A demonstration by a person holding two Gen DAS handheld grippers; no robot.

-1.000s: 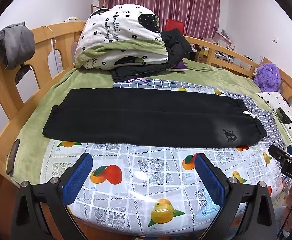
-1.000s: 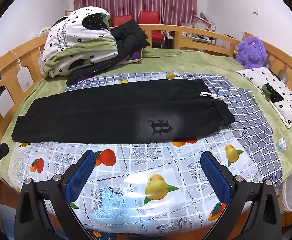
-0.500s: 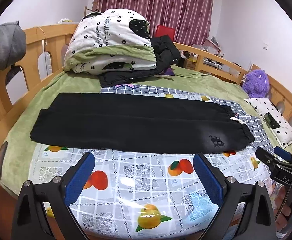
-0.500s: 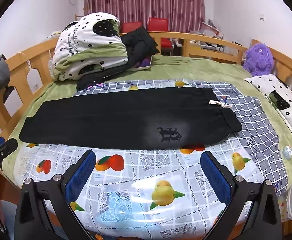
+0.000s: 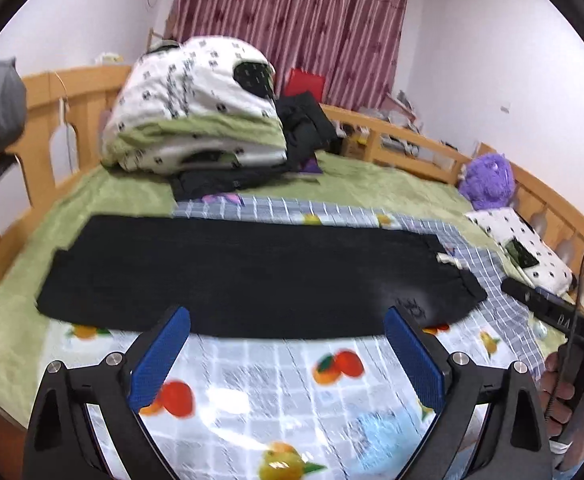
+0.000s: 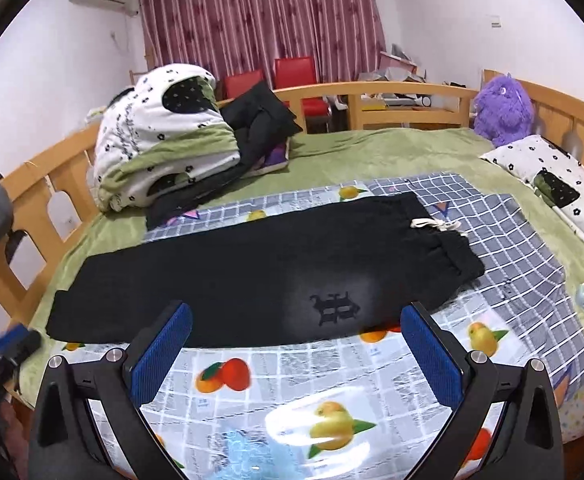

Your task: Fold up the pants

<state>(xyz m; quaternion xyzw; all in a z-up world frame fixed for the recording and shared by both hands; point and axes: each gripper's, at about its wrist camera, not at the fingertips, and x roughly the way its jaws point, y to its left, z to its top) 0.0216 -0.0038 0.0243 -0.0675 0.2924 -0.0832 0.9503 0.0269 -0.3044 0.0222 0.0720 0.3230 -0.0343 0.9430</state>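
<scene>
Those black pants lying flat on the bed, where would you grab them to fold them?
Probably at the two ends: the left gripper at the leg cuffs, the right gripper at the waistband, coming in low from the near edge, since the pants lie flat, already halved lengthwise.

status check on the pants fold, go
Left gripper open, empty. Right gripper open, empty. Black pants flat on fruit-print cloth, legs stacked, not yet cross-folded. Nothing in the way.

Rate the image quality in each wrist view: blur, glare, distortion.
Left wrist view: motion-blurred throughout, black pants and folded quilt smeared; fisheye bends the bed rail. Right wrist view: sharper, pants logo crisp; strong glare on the fruit-print plastic cloth between the open right gripper fingers.
</scene>
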